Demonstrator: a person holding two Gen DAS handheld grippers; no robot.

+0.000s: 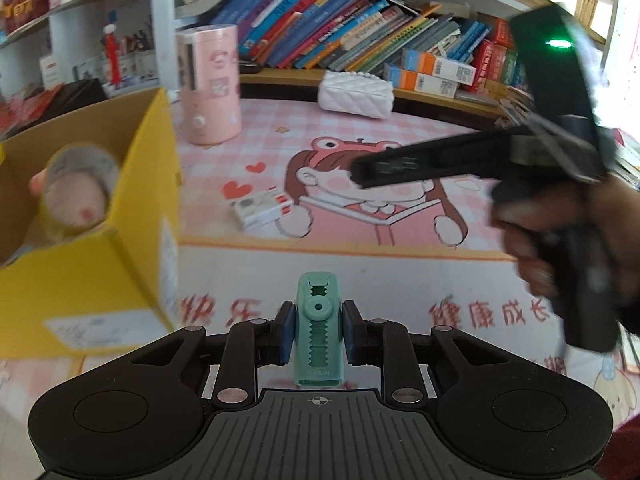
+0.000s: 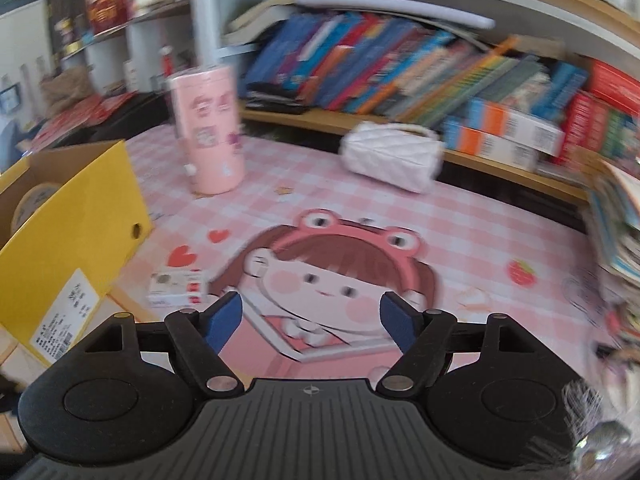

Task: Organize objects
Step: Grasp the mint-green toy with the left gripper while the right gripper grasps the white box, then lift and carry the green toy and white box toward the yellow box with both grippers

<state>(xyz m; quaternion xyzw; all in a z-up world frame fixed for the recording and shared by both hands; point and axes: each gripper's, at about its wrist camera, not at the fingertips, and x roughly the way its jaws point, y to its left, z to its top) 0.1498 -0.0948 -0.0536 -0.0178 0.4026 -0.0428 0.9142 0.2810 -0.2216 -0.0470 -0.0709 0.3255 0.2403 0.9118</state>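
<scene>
My left gripper point(image 1: 319, 330) is shut on a small teal plastic tool point(image 1: 319, 320) that stands upright between the blue pads, above the pink cartoon mat point(image 1: 360, 120). A yellow cardboard box point(image 1: 132, 208) lies to its left, with a roll of tape point(image 1: 78, 190) inside. A small white and red packet point(image 1: 262, 206) rests on the mat ahead. My right gripper point(image 2: 310, 320) is open with nothing between its fingers; the same packet point(image 2: 178, 286) lies to its front left. In the left wrist view the right gripper's body point(image 1: 460, 162) hovers over the mat, held by a hand point(image 1: 568, 240).
A pink cylinder point(image 1: 210, 84) and a white quilted purse point(image 1: 356, 94) stand at the back of the mat. Shelves of books point(image 1: 360, 24) run behind them. Stacked books point(image 2: 616, 220) crowd the right edge in the right wrist view.
</scene>
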